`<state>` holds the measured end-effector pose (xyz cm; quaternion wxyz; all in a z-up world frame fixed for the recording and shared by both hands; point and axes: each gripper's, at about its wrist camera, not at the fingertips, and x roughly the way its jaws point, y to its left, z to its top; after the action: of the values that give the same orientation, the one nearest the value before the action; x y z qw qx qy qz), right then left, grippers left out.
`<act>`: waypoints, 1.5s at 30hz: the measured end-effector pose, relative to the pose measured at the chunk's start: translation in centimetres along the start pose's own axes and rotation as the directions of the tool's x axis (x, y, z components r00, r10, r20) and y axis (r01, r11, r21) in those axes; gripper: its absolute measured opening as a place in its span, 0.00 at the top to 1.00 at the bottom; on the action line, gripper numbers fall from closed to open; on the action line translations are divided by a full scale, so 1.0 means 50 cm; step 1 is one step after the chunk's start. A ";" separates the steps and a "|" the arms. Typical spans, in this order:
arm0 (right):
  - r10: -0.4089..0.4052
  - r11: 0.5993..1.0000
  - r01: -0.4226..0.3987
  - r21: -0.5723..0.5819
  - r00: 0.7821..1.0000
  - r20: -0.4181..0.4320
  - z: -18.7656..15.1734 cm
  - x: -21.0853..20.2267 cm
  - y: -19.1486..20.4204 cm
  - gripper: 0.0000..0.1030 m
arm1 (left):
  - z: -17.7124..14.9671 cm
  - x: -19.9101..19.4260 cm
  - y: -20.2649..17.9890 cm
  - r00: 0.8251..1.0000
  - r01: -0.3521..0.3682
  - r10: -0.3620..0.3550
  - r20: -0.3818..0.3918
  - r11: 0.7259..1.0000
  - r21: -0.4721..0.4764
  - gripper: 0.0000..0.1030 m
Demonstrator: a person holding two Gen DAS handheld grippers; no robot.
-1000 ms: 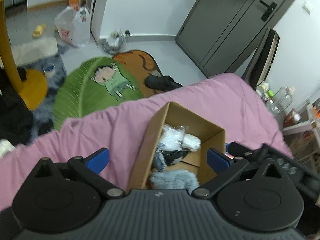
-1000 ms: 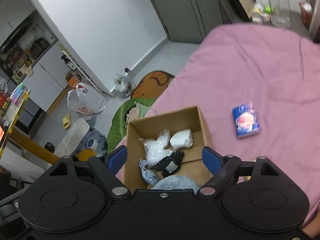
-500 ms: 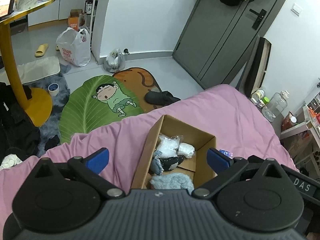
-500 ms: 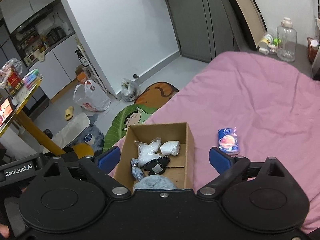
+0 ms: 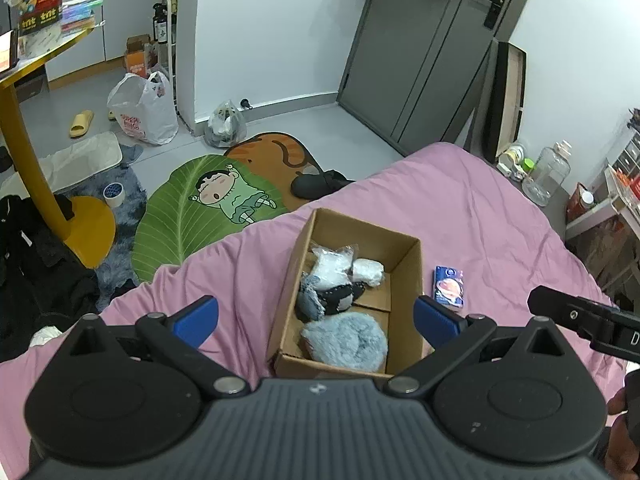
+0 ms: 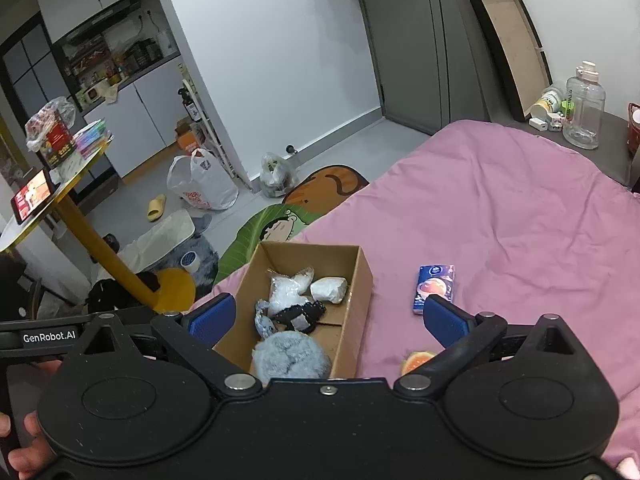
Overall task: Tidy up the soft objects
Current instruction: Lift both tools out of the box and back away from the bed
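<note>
We hold both grippers above the pink bedspread (image 5: 460,208), looking down on an open cardboard box (image 5: 408,280) that sits near the bed's edge. Our left gripper (image 5: 316,318) has its 2 blue-padded fingers spread wide and grasps nothing; in the left wrist view the box lies between them. Our right gripper (image 6: 326,316) is likewise released, its pads apart on either side of the box, with nothing between them. Inside the box we see the soft things gathered together: a fluffy blue-grey ball (image 5: 346,342) at the near end, a black piece with white trim (image 5: 340,298) just beyond it, a crinkled clear bag of white stuffing (image 5: 332,266) behind that, and a small white wrapped bundle (image 5: 368,272) against the far right side. A bluish fabric item (image 5: 310,304) rests beside the black piece, touching it. On the bedspread just to the right of the box, apart from it, lies a small blue packet (image 5: 449,289) with a pinkish picture on its face. In the right wrist view we also glimpse an orange and green object (image 6: 416,360) on the sheet, partly hidden by our right gripper's arm, too covered for us to tell what it is. On the floor beyond the bed lies a green leaf-shaped rug (image 5: 192,216) with a cartoon child on it.
</note>
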<state>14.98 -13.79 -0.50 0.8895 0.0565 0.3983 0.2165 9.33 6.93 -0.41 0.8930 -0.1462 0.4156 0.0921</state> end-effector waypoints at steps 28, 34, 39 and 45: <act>0.015 0.980 -0.029 0.198 0.997 0.070 -0.085 -0.049 -0.193 0.00 | -0.079 0.024 -0.141 0.999 -0.030 0.029 0.019 0.998 0.047 0.01; 0.035 0.974 -0.048 0.220 0.997 0.062 -0.096 -0.040 -0.222 0.00 | -0.088 0.038 -0.177 0.998 -0.051 0.050 0.022 0.997 0.054 0.02; 0.047 0.972 -0.057 0.230 0.998 0.050 -0.104 -0.030 -0.242 0.00 | -0.096 0.055 -0.201 0.998 -0.061 0.060 0.022 0.997 0.052 0.02; 0.063 0.966 -0.068 0.250 0.998 0.030 -0.111 -0.009 -0.268 0.00 | -0.107 0.079 -0.227 0.997 -0.077 0.076 0.014 0.995 0.060 0.03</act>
<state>15.22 -26.45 -7.61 0.8719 0.1838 0.4108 0.1931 11.26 -5.41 -4.61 0.8951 -0.1028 0.4184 0.1145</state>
